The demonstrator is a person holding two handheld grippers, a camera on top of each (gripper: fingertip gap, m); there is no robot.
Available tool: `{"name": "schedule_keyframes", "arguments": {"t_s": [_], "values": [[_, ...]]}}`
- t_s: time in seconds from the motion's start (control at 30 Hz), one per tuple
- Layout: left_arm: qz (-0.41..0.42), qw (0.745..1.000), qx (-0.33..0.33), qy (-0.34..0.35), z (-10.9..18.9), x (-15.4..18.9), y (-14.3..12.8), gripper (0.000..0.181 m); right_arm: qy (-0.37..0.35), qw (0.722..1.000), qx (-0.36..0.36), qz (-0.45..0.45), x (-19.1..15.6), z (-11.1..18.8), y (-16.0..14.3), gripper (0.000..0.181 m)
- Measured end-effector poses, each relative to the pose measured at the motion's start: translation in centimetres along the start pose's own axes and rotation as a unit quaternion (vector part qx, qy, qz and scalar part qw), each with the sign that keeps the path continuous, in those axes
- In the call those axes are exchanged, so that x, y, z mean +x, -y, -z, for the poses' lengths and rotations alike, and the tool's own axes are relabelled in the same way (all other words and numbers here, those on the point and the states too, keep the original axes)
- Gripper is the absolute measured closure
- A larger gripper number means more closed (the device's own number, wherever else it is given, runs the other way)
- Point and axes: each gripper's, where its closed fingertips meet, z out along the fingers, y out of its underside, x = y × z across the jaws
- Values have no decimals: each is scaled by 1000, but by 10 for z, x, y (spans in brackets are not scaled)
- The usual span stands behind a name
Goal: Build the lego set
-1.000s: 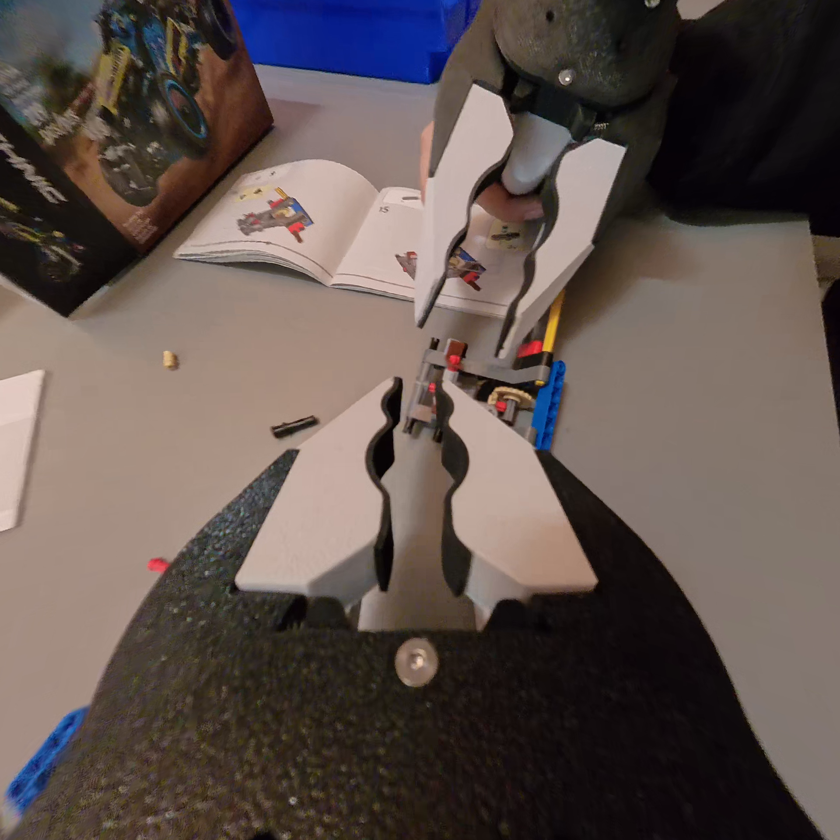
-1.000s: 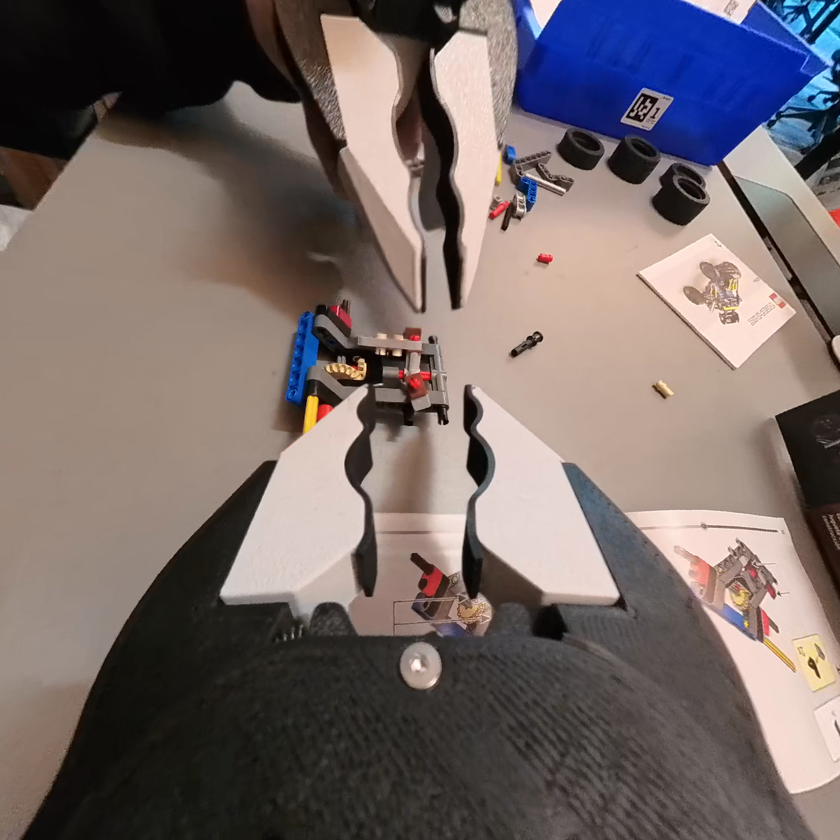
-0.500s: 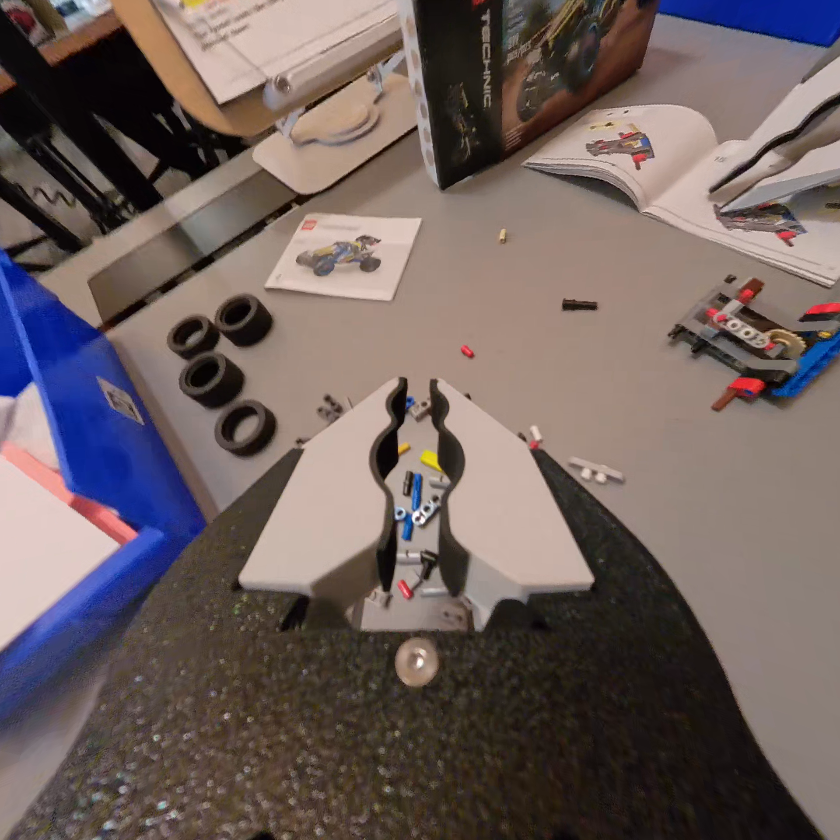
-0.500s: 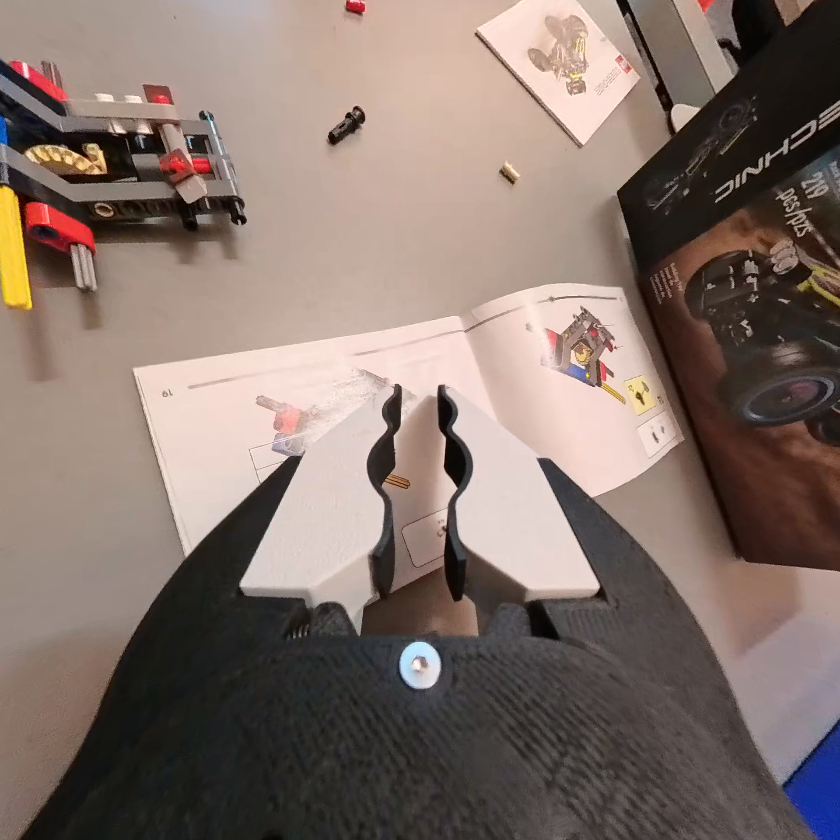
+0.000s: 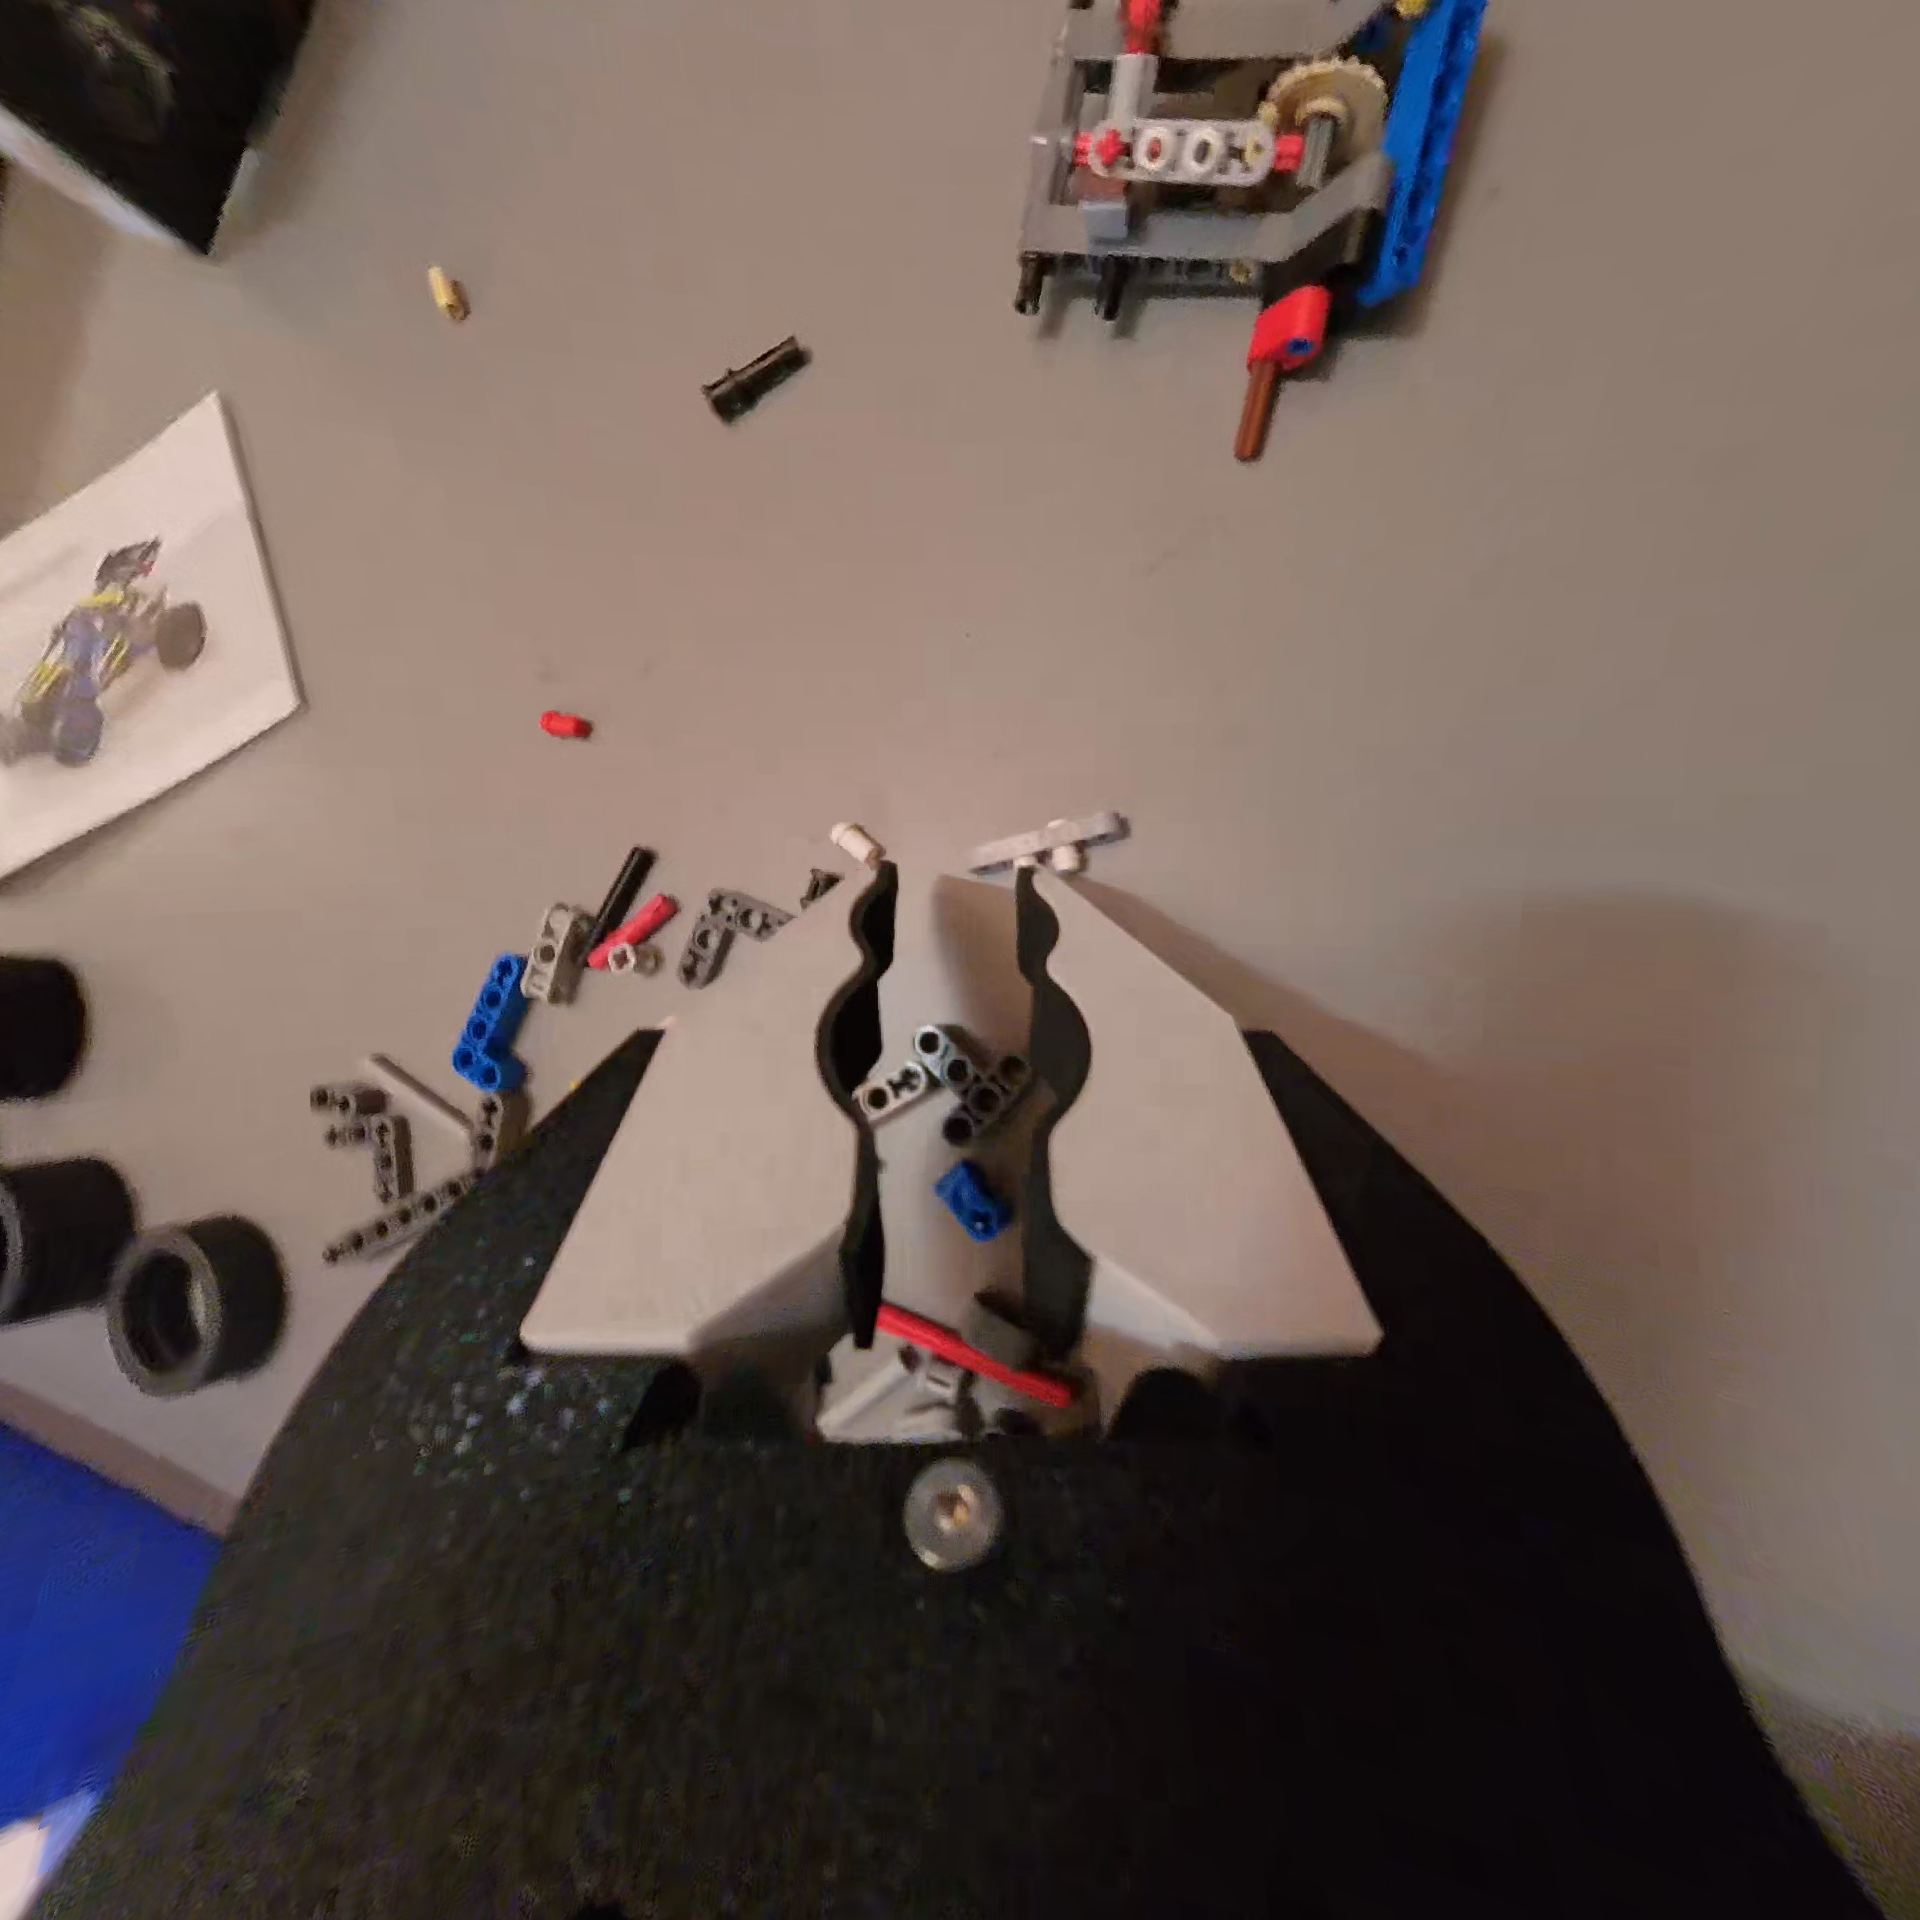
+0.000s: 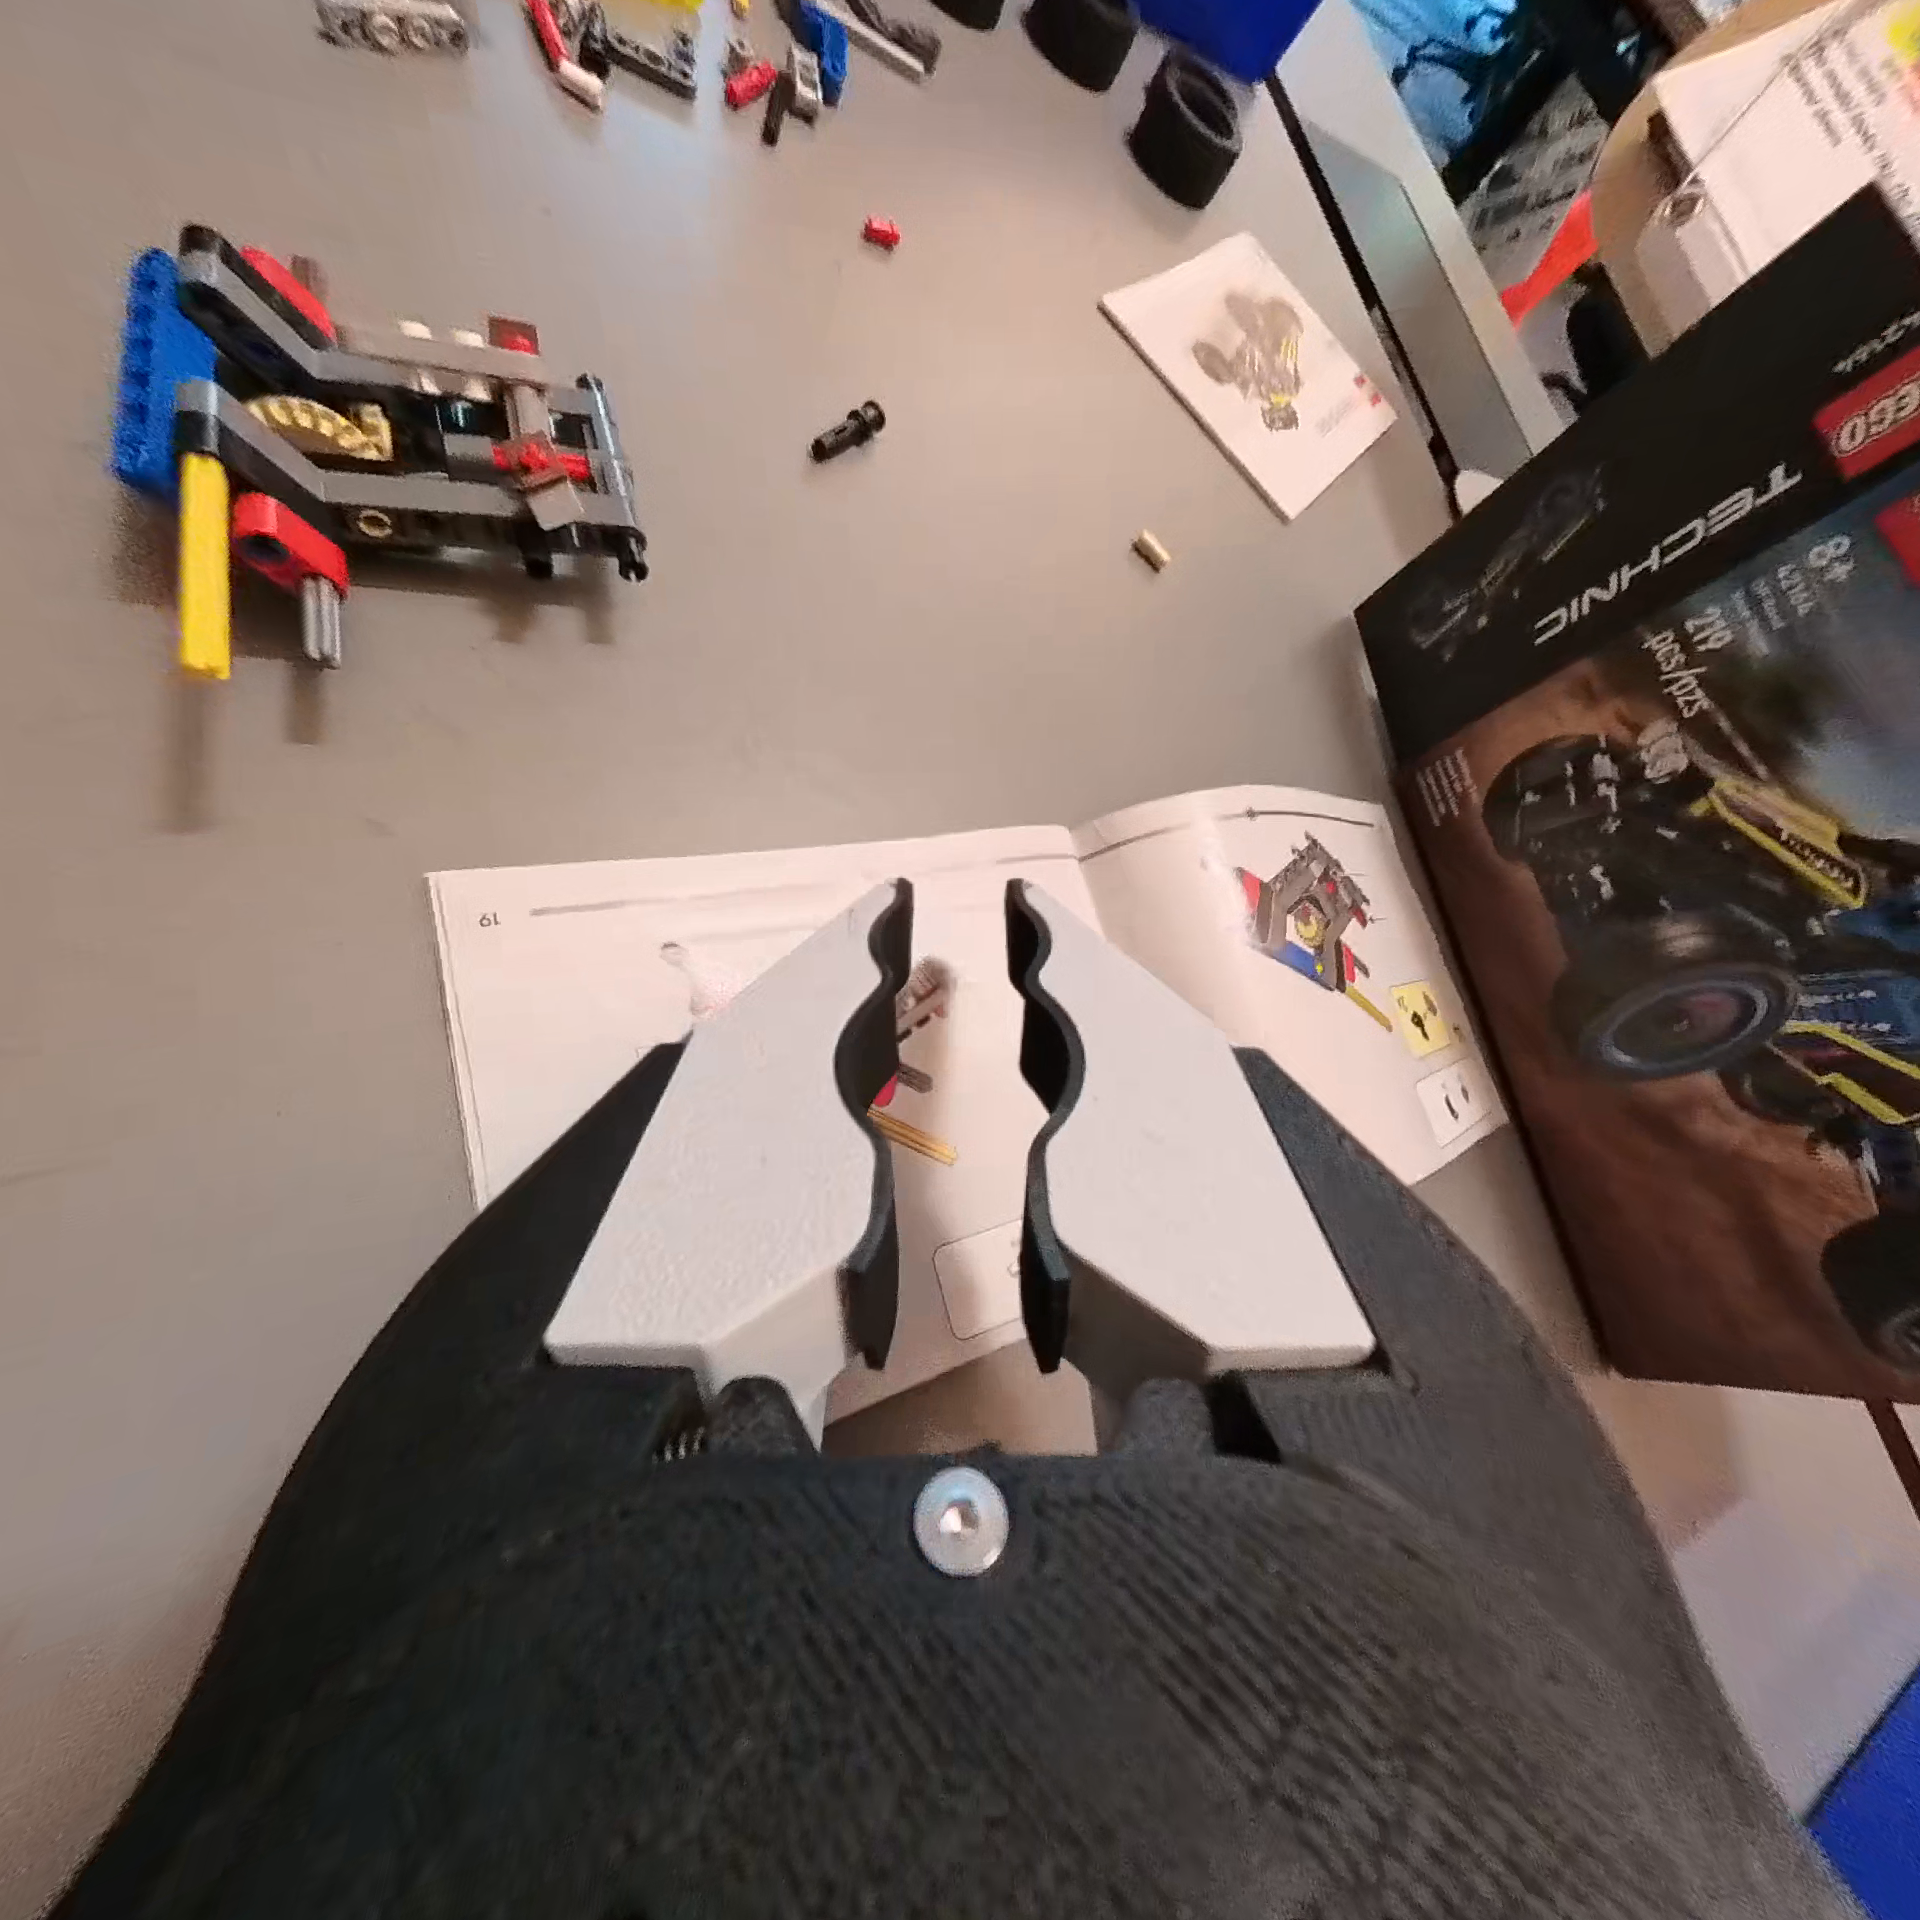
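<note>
Lego chassis (image 5: 1226, 156) well ahead of empty left gripper (image 5: 956, 883), rightward.

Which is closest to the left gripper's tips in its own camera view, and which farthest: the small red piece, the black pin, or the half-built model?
From the left gripper:
1. Small red piece, up and to the left of the tips.
2. Black pin, farther up the table.
3. Half-built model, at the far upper right.

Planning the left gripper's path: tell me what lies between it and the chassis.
Left wrist view: bare grey table between left gripper and chassis; only small pale pieces at the fingertips.
</note>
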Motion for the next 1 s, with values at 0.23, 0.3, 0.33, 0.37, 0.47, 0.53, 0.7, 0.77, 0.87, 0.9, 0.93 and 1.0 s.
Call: {"name": "schedule_keyframes", "arguments": {"t_s": [0.23,0.3,0.33,0.37,0.47,0.53,0.7,0.77,0.87,0.9,0.93,1.0], "values": [[-70,991,-23,-111,-12,12,0,171,0,999,29,35,-7,-1,11,168],[-68,989,-23,-126,-13,15,1,178,4,999,16,48,-11,-3,7,169],[-63,989,-22,-129,-13,15,1,179,3,999,11,53,-11,-4,5,169],[-59,990,-20,-128,-14,15,2,180,1,998,7,57,-11,-4,4,169],[-45,992,-11,-118,-16,14,4,180,5,998,13,58,-13,-5,7,169],[-31,993,-4,-115,-16,14,4,180,2,998,19,57,-12,-4,10,169],[-20,994,11,-104,-13,12,12,180,8,998,55,32,-12,2,25,167],[-17,993,27,-111,-9,15,26,180,29,997,77,6,-19,8,41,166],[-15,991,47,-122,-5,20,55,180,71,992,104,-19,-41,16,82,159],[-18,991,53,-121,-5,20,66,180,84,990,110,-11,-52,16,94,161],[-20,990,58,-124,-5,22,76,180,94,989,111,1,-61,15,103,167],[-30,987,76,-138,-4,27,97,180,87,991,102,15,-70,8,112,174]]}}
